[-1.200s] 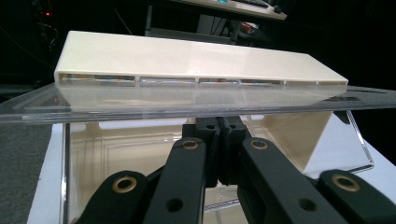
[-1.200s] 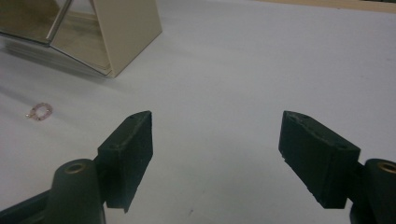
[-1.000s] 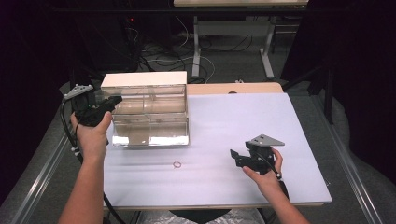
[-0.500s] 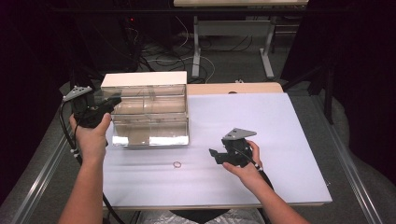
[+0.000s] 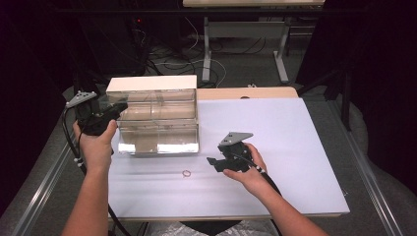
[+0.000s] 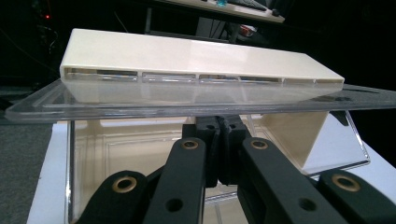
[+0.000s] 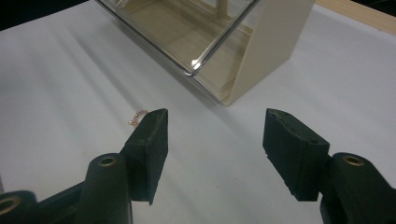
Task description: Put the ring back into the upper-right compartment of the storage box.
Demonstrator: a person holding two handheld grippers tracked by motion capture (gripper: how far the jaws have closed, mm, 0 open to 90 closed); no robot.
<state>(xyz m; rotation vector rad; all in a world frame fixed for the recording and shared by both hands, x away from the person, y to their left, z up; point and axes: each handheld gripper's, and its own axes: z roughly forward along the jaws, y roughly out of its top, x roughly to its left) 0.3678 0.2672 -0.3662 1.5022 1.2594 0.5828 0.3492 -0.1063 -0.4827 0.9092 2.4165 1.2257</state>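
Observation:
A clear box (image 5: 157, 123) with cream walls stands at the table's left. My left gripper (image 5: 118, 107) is at the box's left end, with its jaws pressed together on the edge of the clear lid (image 6: 187, 100), which lies flat just above the fingertips (image 6: 218, 128). A small gold ring (image 5: 186, 173) lies on the white table in front of the box. My right gripper (image 5: 212, 162) hovers just right of the ring, open and empty. In the right gripper view (image 7: 215, 126) the ring (image 7: 137, 116) peeks out beside the left jaw's tip.
The white table top (image 5: 295, 147) stretches bare to the right of the box. A wooden strip (image 5: 246, 93) runs along the far edge. Behind the table are dark floor, cables and desk legs (image 5: 206, 54).
My right gripper has moved left and slightly forward across the table, closing in on the ring. The left gripper and the lid have stayed put.

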